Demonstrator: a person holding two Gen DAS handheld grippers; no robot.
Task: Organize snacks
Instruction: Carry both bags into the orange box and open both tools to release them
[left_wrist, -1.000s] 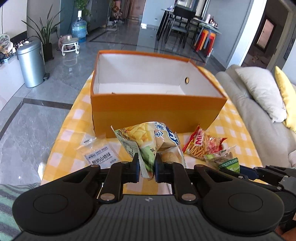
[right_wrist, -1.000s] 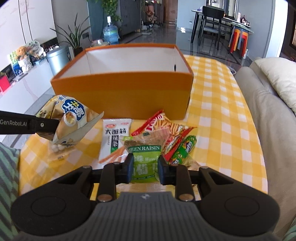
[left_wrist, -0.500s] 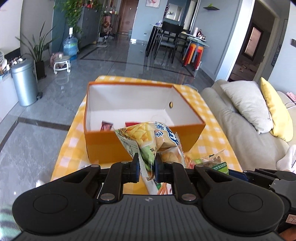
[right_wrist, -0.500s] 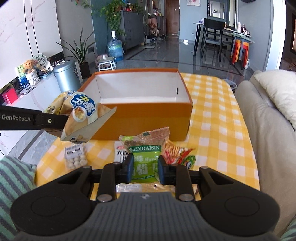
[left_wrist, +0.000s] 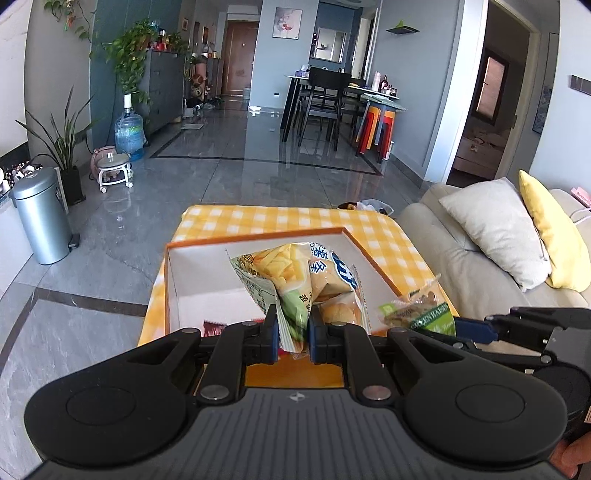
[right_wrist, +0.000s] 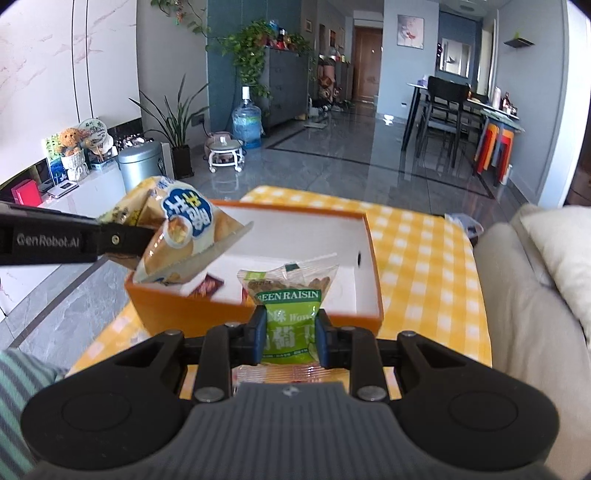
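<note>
While its pads press in from both sides, the right gripper is nearly closed on the lower part of a green packet, whose white band reads "EEN RAISIN" with the first letter cut off by a fold; below that come "Wow" and large white Chinese characters. The packet's clear top shows brownish dried fruit and stands up above the near wall of the orange box. The left gripper is likewise drawn almost together, pinching the bottom edge of a yellow chip bag printed with chips, a blue cloud-shaped logo and Chinese writing. That bag hangs over the box's open white interior. In the right wrist view the left gripper's black arm bears "GenRobot.AI" in grey letters. Inside the box lies a small dark red packet, its print too blurred to read. The box sits on a yellow-and-white checked tablecloth, with a beige sofa just beside the table. A striped sleeve shows at the lower left of the right wrist view.
</note>
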